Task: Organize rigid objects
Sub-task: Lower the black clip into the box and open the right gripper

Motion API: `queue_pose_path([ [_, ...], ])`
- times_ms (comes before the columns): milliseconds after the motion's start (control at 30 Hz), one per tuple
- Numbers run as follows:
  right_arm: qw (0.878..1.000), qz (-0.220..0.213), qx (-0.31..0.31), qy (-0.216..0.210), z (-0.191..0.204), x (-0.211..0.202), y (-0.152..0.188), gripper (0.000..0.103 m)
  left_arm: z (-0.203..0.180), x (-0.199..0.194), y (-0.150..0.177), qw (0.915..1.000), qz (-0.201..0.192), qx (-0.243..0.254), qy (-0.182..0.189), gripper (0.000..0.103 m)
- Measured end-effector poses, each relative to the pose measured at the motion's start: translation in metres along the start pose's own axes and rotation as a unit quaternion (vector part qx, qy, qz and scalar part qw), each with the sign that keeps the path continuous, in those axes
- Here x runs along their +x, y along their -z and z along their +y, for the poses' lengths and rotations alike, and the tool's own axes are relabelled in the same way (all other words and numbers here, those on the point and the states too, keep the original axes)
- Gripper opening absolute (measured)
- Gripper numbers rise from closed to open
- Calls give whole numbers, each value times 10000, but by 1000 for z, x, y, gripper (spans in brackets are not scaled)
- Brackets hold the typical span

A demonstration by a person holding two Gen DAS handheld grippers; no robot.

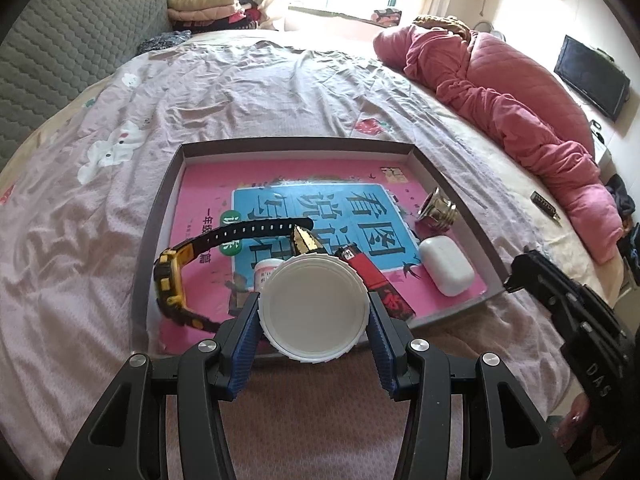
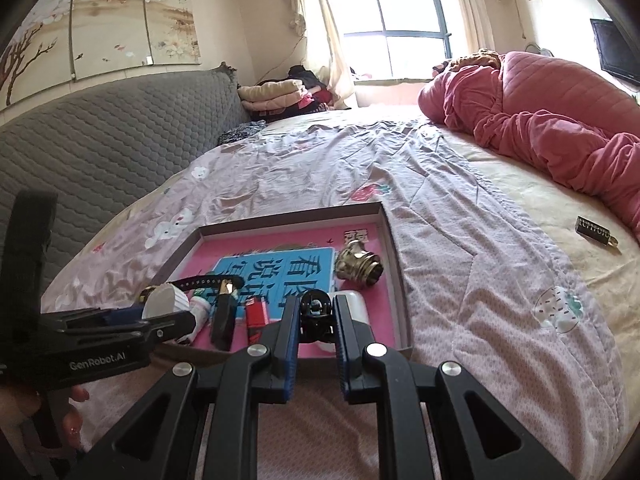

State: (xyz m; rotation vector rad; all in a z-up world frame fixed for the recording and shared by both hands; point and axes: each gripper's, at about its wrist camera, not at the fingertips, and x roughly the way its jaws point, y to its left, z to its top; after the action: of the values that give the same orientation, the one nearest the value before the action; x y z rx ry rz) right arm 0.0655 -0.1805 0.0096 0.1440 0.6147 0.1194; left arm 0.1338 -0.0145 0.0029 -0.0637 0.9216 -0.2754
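A shallow grey tray (image 1: 160, 216) lies on the bed with a pink book inside it. In it are a yellow-black watch (image 1: 172, 276), a red lighter (image 1: 376, 276), a white earbud case (image 1: 446, 266) and a brass fitting (image 1: 436, 210). My left gripper (image 1: 314, 312) is shut on a white round lid (image 1: 314, 310) above the tray's near edge; it also shows in the right wrist view (image 2: 166, 300). My right gripper (image 2: 316, 320) is shut on a small black object (image 2: 316, 312) over the tray's near right part (image 2: 404, 320).
A pink quilt (image 1: 520, 100) is bunched along the bed's right side. A small dark tag (image 2: 594, 230) lies on the cream blanket to the right of the tray. A grey padded headboard (image 2: 100, 140) runs along the left. Folded clothes (image 2: 276, 96) are stacked by the window.
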Motion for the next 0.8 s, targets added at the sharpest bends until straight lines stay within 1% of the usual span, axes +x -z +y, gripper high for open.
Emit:
queue_pose_path([
  [200, 9999, -65, 66, 106, -11, 4, -6, 17, 3, 15, -4, 9999, 98, 15, -64, 52],
  [367, 9998, -58, 58, 155, -13, 10, -9, 17, 7, 23, -5, 9999, 149, 13, -80, 52],
  [800, 9998, 0, -223, 15, 11, 24, -9, 17, 8, 29, -8, 9998, 144, 72, -97, 52],
])
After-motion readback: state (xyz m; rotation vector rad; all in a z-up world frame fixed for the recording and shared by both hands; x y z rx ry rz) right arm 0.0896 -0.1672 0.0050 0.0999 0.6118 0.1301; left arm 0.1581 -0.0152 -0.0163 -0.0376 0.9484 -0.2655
